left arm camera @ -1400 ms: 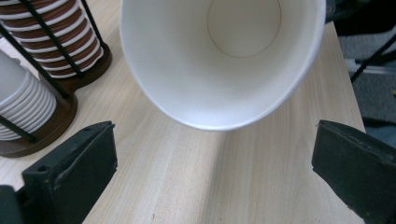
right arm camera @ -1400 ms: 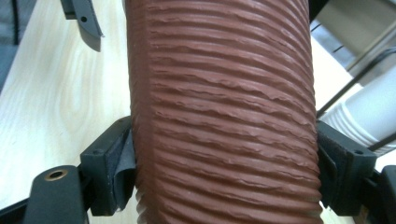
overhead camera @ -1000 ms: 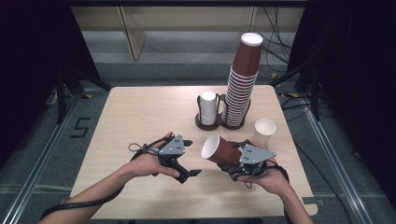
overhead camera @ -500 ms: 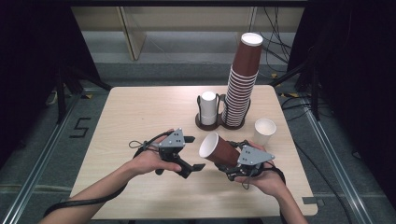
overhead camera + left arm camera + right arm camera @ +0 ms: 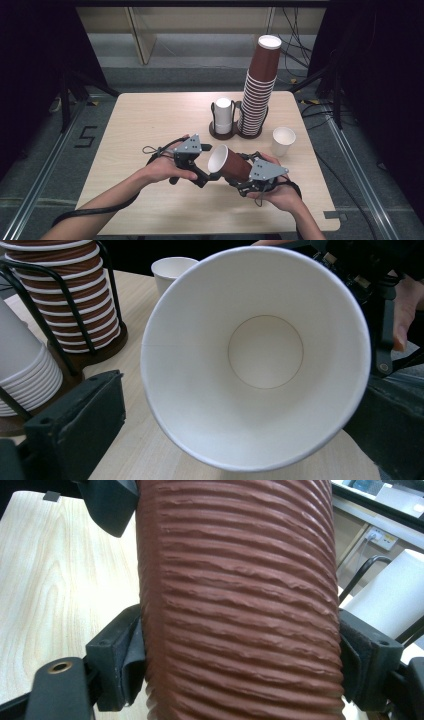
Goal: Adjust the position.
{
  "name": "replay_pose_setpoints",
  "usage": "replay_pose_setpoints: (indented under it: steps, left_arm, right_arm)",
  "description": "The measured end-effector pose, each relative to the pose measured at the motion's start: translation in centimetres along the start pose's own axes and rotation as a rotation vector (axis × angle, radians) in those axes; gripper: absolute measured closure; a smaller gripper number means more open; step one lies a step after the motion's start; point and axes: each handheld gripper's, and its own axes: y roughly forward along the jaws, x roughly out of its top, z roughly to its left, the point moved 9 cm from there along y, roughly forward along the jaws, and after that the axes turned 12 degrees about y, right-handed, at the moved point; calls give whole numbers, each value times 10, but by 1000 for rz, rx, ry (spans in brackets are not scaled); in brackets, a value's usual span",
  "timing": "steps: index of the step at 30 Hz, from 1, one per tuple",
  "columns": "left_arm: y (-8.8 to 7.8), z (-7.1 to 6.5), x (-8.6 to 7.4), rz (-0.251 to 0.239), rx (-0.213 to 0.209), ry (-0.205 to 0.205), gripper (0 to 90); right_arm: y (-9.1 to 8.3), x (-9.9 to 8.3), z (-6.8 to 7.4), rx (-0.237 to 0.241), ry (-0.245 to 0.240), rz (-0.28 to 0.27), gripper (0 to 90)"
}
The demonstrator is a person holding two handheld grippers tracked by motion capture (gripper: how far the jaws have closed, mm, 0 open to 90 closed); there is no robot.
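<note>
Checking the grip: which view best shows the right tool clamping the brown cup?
The right gripper view: both pads press the ribbed brown cup. The high view shows it lying sideways; the left gripper view shows its white inside.

A reddish-brown paper cup (image 5: 231, 164) with fine horizontal ridges and a plain white inside lies between black tongs (image 5: 240, 665). The second pair of tongs (image 5: 202, 180) is black too, and both carry pale grey top plates. The tabletop (image 5: 150, 120) is light wood with a faint grain. A tall stack of cups (image 5: 258, 90) shows brown bands edged with white rims. Beside it stand a white cup stack (image 5: 223, 115) in a dark wire holder (image 5: 223, 134) and a single white cup (image 5: 283, 141).
</note>
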Motion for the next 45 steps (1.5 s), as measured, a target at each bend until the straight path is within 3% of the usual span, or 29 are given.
replay_pose_setpoints:
  steps: [4, 9, 11, 13, 17, 19, 22, 23, 24, 26, 27, 35, 39, 45]
  left_arm:
    - [1, -1, 0, 1, -23, -15, 0]
    - [3, -4, 3, -7, -41, -24, 0]
    - [4, -4, 3, -5, -47, -24, 0]
    - [5, -4, 3, -3, -48, -32, 0]
    - [6, -4, 4, -14, -65, -37, 0]
    - [6, -4, 3, -5, -59, -43, 0]
    - [7, -4, 4, -11, -66, -49, 0]
    - [8, -5, 4, -15, -67, -47, 0]
    - [8, -6, 4, -15, -72, -49, 0]
    - [8, -6, 4, -17, -68, -39, 13]
    - [8, -7, 4, -16, -69, -34, 20]
    - [7, -8, 5, -17, -60, 15, 61]
    - [6, -9, 5, -3, -47, 43, 74]
    - [5, -10, 6, 30, -52, 93, 82]
  right_arm:
    - [-1, 0, 0, 5, -1, 1, 201]
    - [2, 2, 1, 11, -36, -4, 201]
    - [3, 1, 5, 26, -15, 8, 201]
    - [4, 4, 4, 18, -49, -7, 201]
    - [6, 3, 9, 39, -27, 6, 201]
    - [7, 6, 7, 30, -59, -8, 201]
    - [9, 8, 9, 41, -60, -13, 201]
    - [9, 8, 11, 51, -41, -5, 201]
    - [9, 9, 11, 49, -65, -13, 201]
    - [10, 8, 14, 63, -46, 2, 200]
    - [11, 8, 12, 57, -63, 0, 199]
    - [11, 4, 14, 65, -50, 24, 195]
    - [12, 5, 12, 57, -70, 28, 193]
    - [14, 4, 14, 59, -51, 47, 190]
